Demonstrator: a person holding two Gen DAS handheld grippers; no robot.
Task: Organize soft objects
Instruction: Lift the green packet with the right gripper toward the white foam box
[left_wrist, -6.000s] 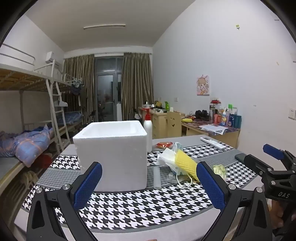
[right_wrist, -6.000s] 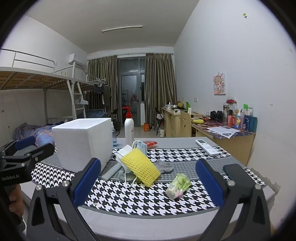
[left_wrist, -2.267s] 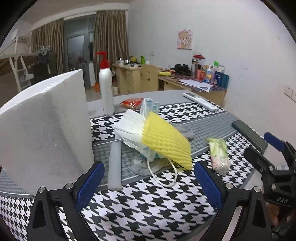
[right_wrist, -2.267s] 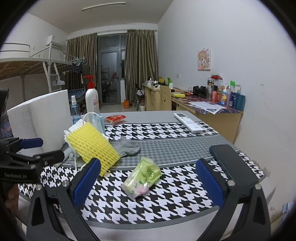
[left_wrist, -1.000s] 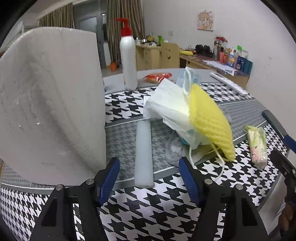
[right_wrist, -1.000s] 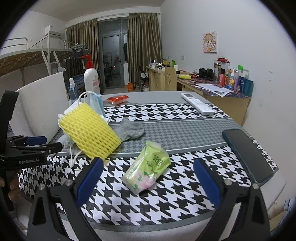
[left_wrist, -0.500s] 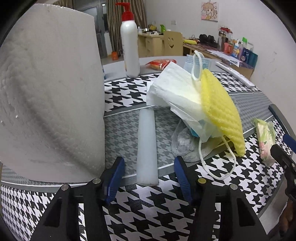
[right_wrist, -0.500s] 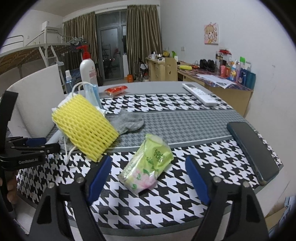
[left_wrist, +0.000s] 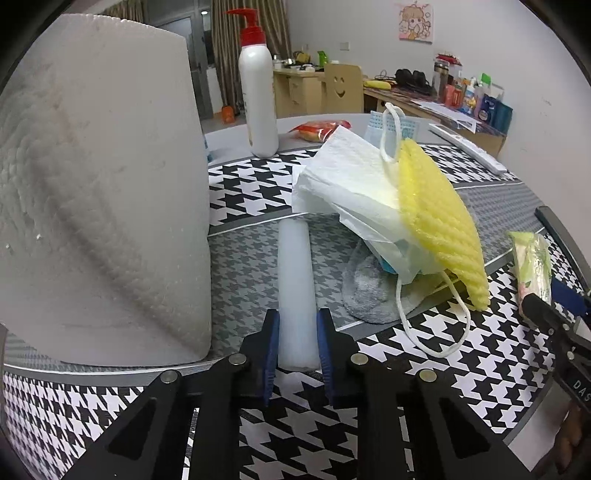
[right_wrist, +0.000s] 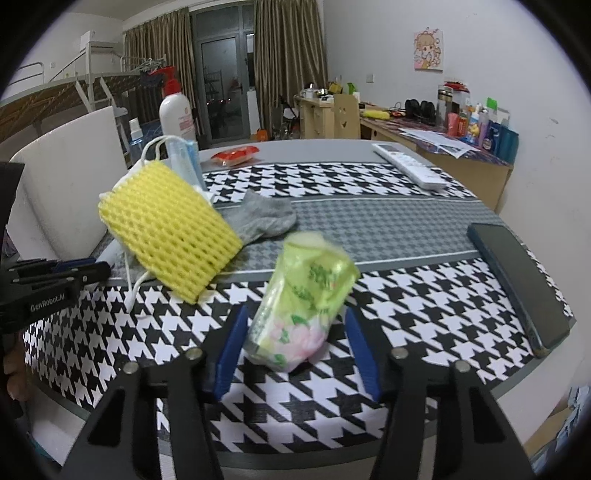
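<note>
The white foam rod lies on the houndstooth tablecloth beside the rough white foam box. The left gripper has just been closing and its blue pads now press both sides of the rod's near end. The right gripper, also closing, has the crinkly green tissue pack between its jaws; whether the pads touch it I cannot tell. Behind lie a yellow foam net, a grey sock and a mask. The left gripper's side reads "GenRobot.AI".
</note>
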